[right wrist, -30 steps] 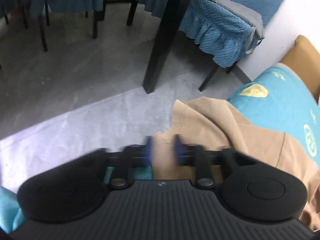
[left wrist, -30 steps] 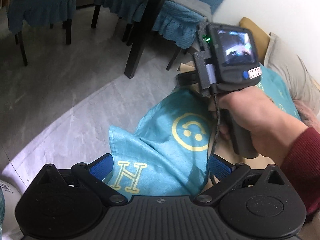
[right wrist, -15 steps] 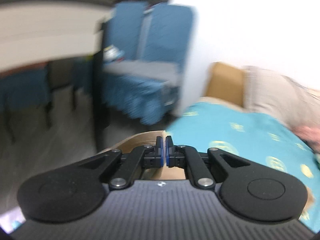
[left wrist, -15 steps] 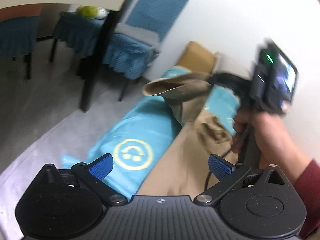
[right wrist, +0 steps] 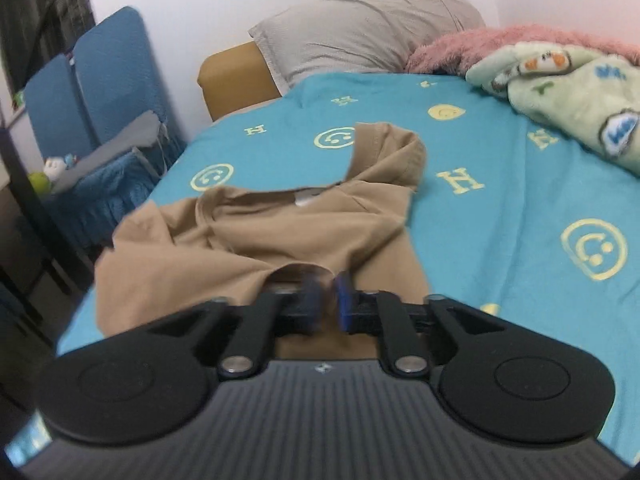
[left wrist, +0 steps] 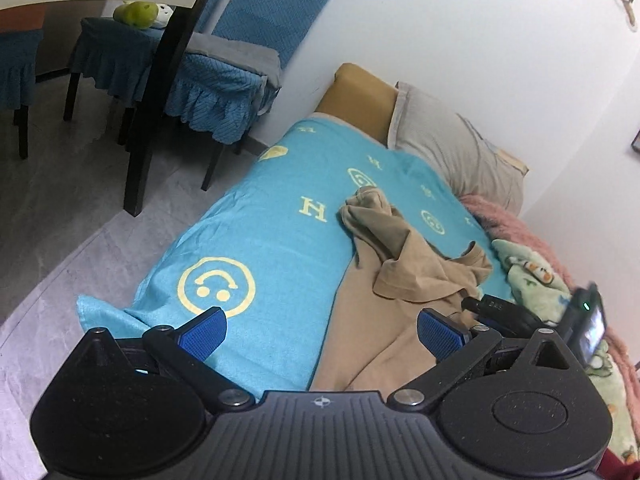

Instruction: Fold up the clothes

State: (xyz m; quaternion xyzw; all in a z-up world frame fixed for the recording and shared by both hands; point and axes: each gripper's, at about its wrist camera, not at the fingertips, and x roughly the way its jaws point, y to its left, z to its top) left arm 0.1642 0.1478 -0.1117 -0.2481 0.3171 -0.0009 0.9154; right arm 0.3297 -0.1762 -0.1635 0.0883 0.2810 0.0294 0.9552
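A tan T-shirt [right wrist: 256, 236] lies rumpled on a bed covered by a turquoise sheet [left wrist: 256, 236] printed with yellow smiley faces and letter H's. In the right wrist view the shirt fills the centre-left of the frame, collar upward, one sleeve curled over toward the upper right; its left edge hangs at the side of the bed. In the left wrist view the same shirt runs from the centre down to the lower middle, bunched at its far end.

The right claw [right wrist: 326, 300] sits low in the centre of its frame with the blue pads close together over the shirt's near edge; they are blurred, with a narrow gap showing, so I cannot tell whether cloth is pinched. The left claw [left wrist: 322, 330] is spread wide at the bottom of its frame, one pad above the sheet, the other above the shirt, holding nothing.

A grey pillow [right wrist: 364, 28] leans against a mustard headboard [left wrist: 360, 96] at the top. A pink fluffy blanket [right wrist: 520, 40] and a pale green printed blanket [right wrist: 572, 92] are piled at the upper right. Blue-covered chairs [left wrist: 224, 76] and a dark table leg [left wrist: 156, 112] crowd the bedside at the upper left.
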